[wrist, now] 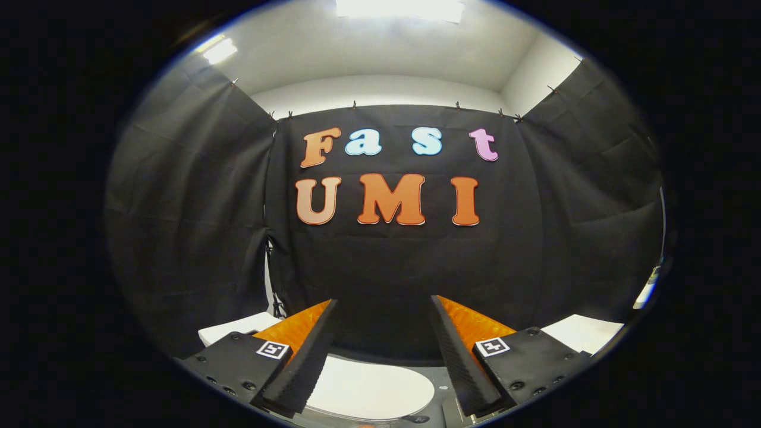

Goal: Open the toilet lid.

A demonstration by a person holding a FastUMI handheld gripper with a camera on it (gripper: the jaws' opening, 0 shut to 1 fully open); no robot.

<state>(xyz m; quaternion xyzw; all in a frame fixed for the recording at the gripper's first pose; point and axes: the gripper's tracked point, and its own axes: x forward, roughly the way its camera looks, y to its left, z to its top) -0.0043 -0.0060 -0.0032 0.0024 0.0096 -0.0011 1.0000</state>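
My gripper stands open, its two fingers spread wide with nothing between them, pointing at the black cloth wall. Below and between the fingers lies a white rounded toilet lid, flat and closed, partly hidden by the left finger. The fingers hover above the lid and do not touch it.
A white flat surface shows behind the left finger and another white surface behind the right finger. Black cloth walls close the booth on three sides. A grey base shows beside the lid.
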